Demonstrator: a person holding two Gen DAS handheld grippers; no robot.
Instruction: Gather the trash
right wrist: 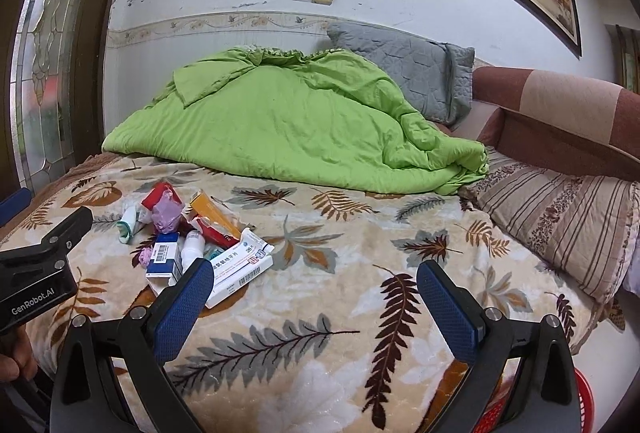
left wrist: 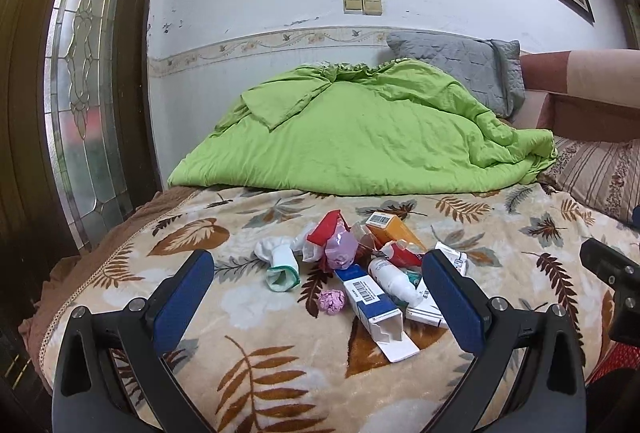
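A heap of trash lies on the leaf-patterned blanket (left wrist: 280, 353): a blue and white carton (left wrist: 366, 299), a white bottle (left wrist: 394, 281), an orange box (left wrist: 394, 227), a red packet (left wrist: 326, 227), a pink bag (left wrist: 340, 247), a white and green sock-like cloth (left wrist: 280, 265) and a pink paper ball (left wrist: 331, 301). My left gripper (left wrist: 318, 269) is open above the blanket, the heap between its fingers. My right gripper (right wrist: 316, 281) is open and empty over bare blanket, right of the heap (right wrist: 180, 233). A white medicine box (right wrist: 240, 267) lies by its left finger.
A green quilt (left wrist: 360, 137) and grey pillow (left wrist: 460, 65) lie at the back against the wall. A striped pillow (right wrist: 560, 217) and brown headboard (right wrist: 560, 113) are right. A glass-panelled door (left wrist: 80, 93) stands left. A red basket (right wrist: 580, 405) sits low at the right.
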